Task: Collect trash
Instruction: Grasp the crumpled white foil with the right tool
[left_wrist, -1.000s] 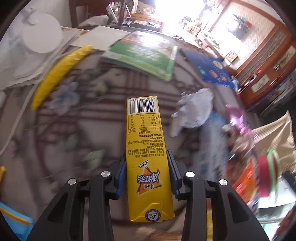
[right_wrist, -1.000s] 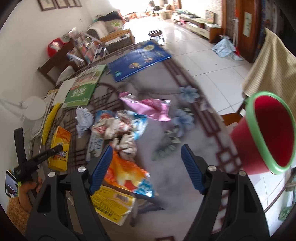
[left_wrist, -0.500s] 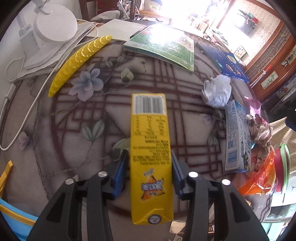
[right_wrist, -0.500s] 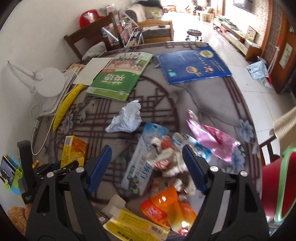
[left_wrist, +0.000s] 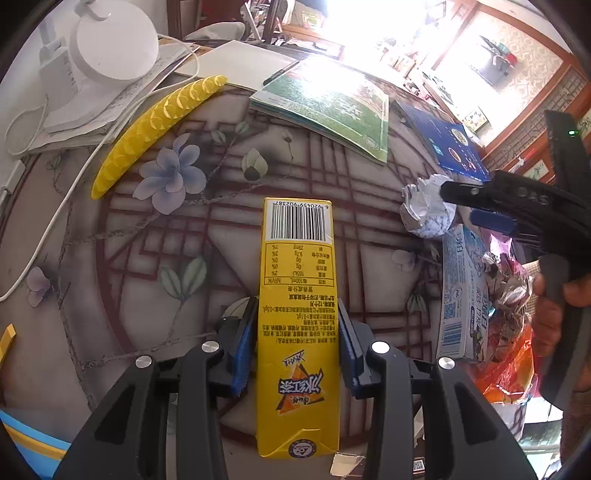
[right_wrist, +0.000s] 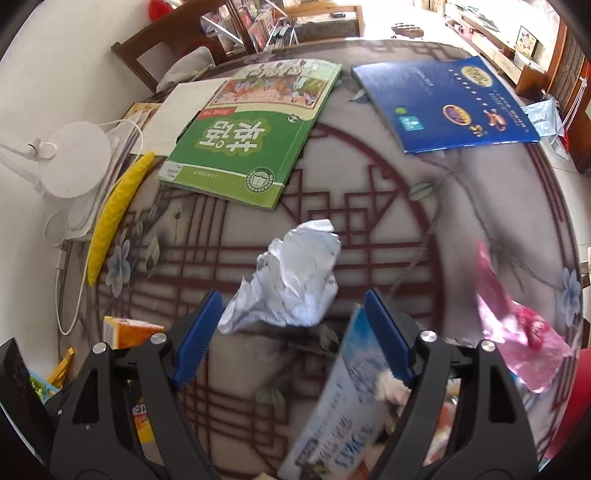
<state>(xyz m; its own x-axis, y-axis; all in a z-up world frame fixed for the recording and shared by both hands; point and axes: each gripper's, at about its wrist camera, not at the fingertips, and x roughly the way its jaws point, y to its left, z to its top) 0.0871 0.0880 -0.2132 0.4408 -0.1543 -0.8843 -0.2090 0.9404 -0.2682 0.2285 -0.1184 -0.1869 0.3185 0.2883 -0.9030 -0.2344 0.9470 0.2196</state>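
My left gripper (left_wrist: 297, 343) and right gripper (right_wrist: 293, 332) look alike: matte black plastic arms with cut-out slots, round silver screws at the joints, and ribbed blue pads (right_wrist: 197, 330) lining each finger.

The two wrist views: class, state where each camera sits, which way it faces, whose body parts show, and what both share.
Left wrist: on the left claw, angled down at the table, its jaws closing on a yellow drink carton; the right claw and hand show.
Right wrist: on the right claw, open, aimed down at a crumpled white paper ball.
Shared: the paper ball, carton, green textbook.
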